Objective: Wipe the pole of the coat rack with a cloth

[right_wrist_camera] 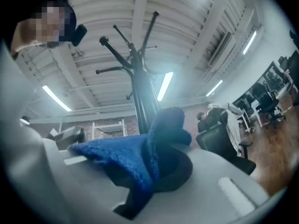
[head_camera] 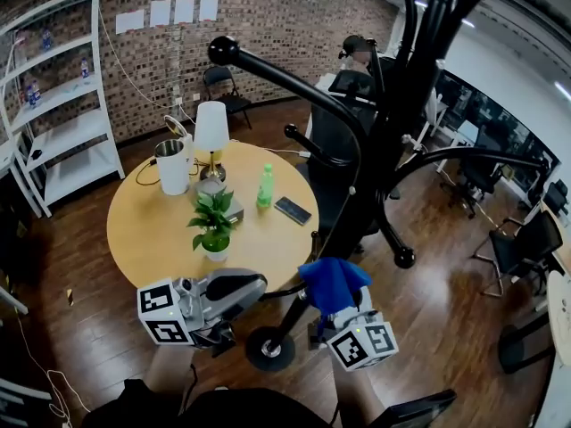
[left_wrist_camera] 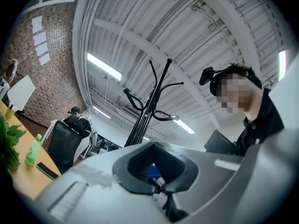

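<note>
The black coat rack pole point(head_camera: 379, 163) rises from its round base point(head_camera: 268, 348) up to the top right, with curved hooks branching off. My right gripper point(head_camera: 332, 291) is shut on a blue cloth point(head_camera: 332, 279), held right in front of the lower pole. In the right gripper view the cloth point(right_wrist_camera: 140, 157) drapes over the jaws and the pole point(right_wrist_camera: 140, 97) stands just behind it. My left gripper point(head_camera: 254, 285) is shut with nothing in it, left of the pole near the base. The left gripper view shows the rack point(left_wrist_camera: 145, 120) beyond the closed jaws.
A round wooden table point(head_camera: 134, 230) behind the rack holds a potted plant point(head_camera: 212, 226), kettle point(head_camera: 172, 166), lamp point(head_camera: 211, 132), green bottle point(head_camera: 265, 187) and phone point(head_camera: 293, 209). White shelves point(head_camera: 62, 123) stand far left. Office chairs point(head_camera: 522, 248) stand at the right.
</note>
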